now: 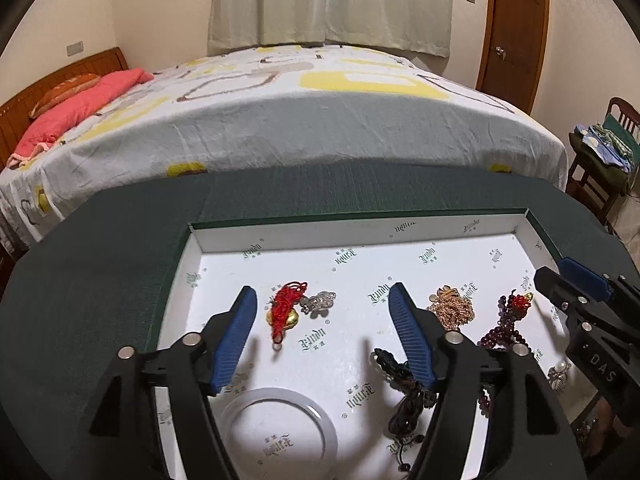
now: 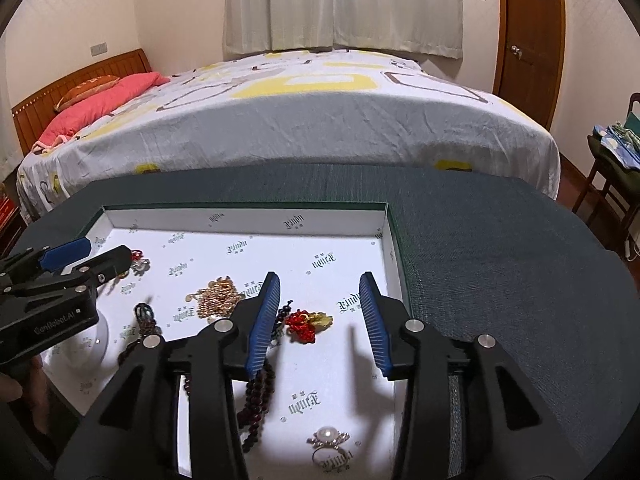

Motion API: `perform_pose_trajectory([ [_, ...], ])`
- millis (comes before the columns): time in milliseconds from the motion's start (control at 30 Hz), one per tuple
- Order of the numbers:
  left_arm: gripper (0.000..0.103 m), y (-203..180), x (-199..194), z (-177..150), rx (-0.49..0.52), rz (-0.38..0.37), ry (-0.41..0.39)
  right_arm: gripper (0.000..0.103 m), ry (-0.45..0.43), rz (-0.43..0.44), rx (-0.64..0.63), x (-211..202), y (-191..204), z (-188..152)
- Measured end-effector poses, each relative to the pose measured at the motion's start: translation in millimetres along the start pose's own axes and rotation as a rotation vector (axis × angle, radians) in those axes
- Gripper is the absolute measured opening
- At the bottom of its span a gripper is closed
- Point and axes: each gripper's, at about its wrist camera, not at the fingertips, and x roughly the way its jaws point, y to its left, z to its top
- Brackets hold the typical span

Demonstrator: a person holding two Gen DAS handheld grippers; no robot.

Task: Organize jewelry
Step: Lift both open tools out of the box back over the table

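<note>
A white-lined tray (image 1: 360, 232) holds the jewelry. My left gripper (image 1: 322, 290) hovers open over a red knotted cord with a gold charm (image 1: 284, 312) and a silver trinket (image 1: 318, 302), touching neither. A gold chain pile (image 1: 452, 308), a dark braided cord (image 1: 404, 384) and a clear bangle (image 1: 280, 424) lie nearby. My right gripper (image 2: 320, 280) stands open above a red knot with a gold charm (image 2: 308, 324). Its dark red bead strand (image 2: 260, 392) runs under the left finger. A pearl ring (image 2: 330, 440) lies near the front.
The tray sits on a dark green cloth-covered table (image 2: 500, 280), with bare cloth to its right and left. Behind the table is a bed (image 1: 320, 120) with a patterned sheet. A wooden chair with folded clothes (image 1: 600, 152) stands at the right.
</note>
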Motion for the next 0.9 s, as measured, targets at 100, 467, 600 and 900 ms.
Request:
perform_pose_trajectory([
  [100,0.068,0.2,-10.2,-0.6,-0.001,0.004,-0.017,0.048,-0.022,0.007,0.003,-12.2,1.6,0.0],
  [467,0.074,-1.9,-61.1,-18.0,-0.014,0.015,-0.092,0.054,-0.077,0.01,-0.013,-65.4,6.3,-12.9],
  [600,0.076,-2.4,-81.9,-24.6,-0.018,0.021,-0.121,0.061,-0.089,0.008,-0.002,-83.7,2.9,-22.0],
  [900,0.078,-6.7,-128.4,-48.2,-0.024,0.029,-0.18,0.067,-0.082,-0.001,0.011,-117.3,-4.1,-51.2],
])
